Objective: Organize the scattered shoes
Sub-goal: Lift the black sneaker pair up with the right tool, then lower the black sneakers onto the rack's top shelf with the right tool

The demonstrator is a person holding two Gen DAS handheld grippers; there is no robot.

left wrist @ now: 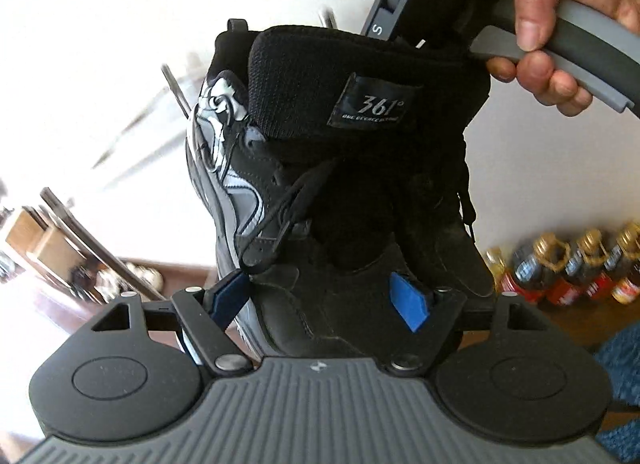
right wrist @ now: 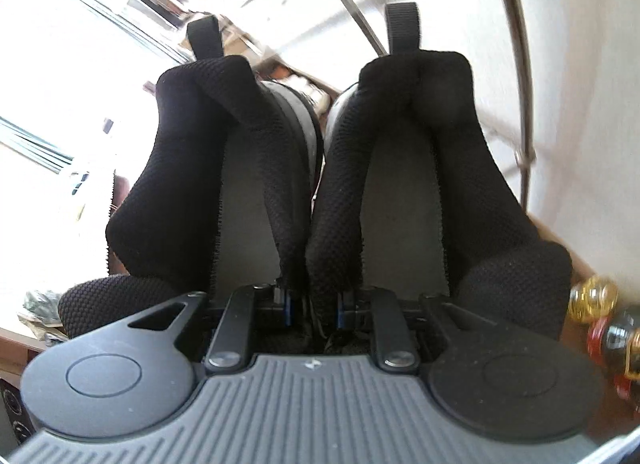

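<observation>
In the left wrist view a black and grey 361° sneaker (left wrist: 320, 167) fills the middle, tongue toward me, held up in the air. My left gripper (left wrist: 320, 298) has its blue pads (left wrist: 408, 300) on both sides of the shoe's toe end and grips it. The other gripper (left wrist: 432, 7) and the hand holding it show at the top right, at the shoe's collar. In the right wrist view my right gripper (right wrist: 312, 308) is shut on the inner collar walls of two black sneakers (right wrist: 420, 167) held side by side, heel loops up.
Several bottles (left wrist: 568, 268) stand on the wooden floor at the right, also in the right wrist view (right wrist: 600, 324). A metal rack's chrome rails (right wrist: 520, 63) curve behind the shoes. A white wall is behind. Other shoes (left wrist: 132, 280) lie low at the left.
</observation>
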